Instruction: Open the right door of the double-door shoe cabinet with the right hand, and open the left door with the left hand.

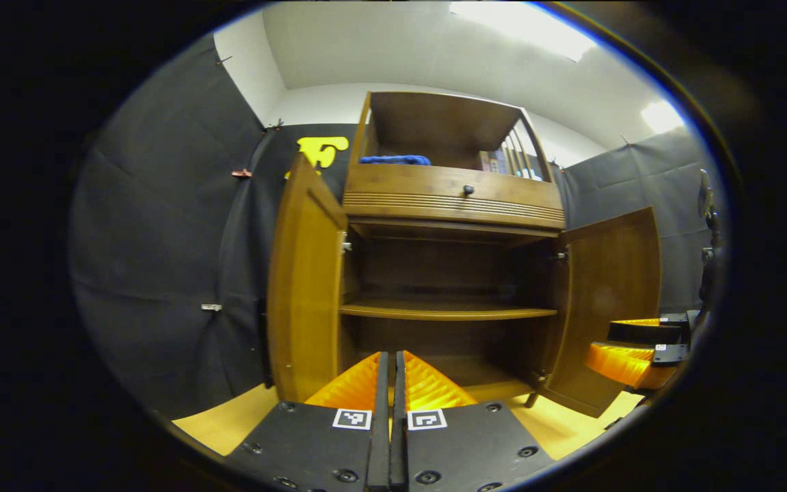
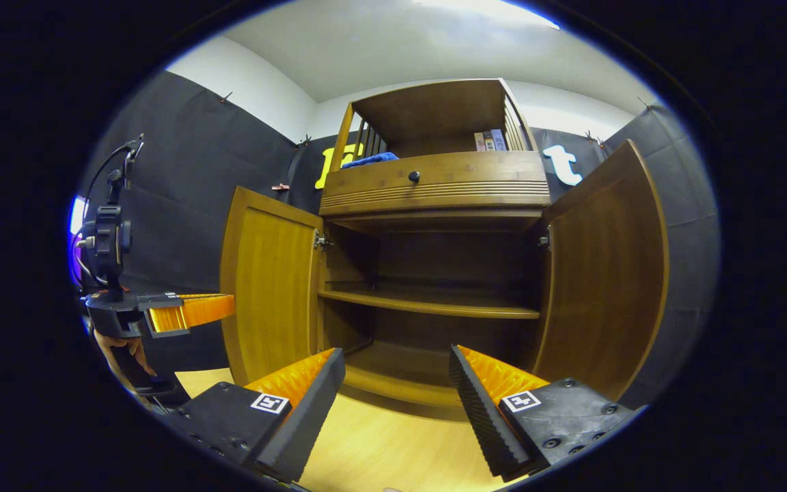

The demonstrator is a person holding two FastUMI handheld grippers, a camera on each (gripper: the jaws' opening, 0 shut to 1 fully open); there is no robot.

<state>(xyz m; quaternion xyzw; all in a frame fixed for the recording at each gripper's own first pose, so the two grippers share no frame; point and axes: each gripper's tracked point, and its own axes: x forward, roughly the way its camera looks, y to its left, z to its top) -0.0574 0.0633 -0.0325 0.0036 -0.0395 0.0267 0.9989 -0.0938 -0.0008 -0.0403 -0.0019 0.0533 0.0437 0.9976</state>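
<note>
Two doors stand open on the shoe cabinet, a brown wooden piece standing on the pale wood floor against the black booth wall, straight ahead of both your grippers. At the left of the right gripper view, your left gripper hangs in the air beside the left door, apart from it, with your hand under its mount. In the left gripper view its fingers are pressed together with nothing between them. The left door is swung wide on its hinges, its inner panel a lighter honey tone. Between the doors, the lower compartment shows one shelf across the middle and the bottom board beneath; I see nothing on either. Above sits one drawer with one dark knob. The open top bay holds one blue cloth at the left and a few books at the right. The right door is also swung wide. Your right gripper hovers low before the cabinet, fingers spread, holding nothing.
</note>
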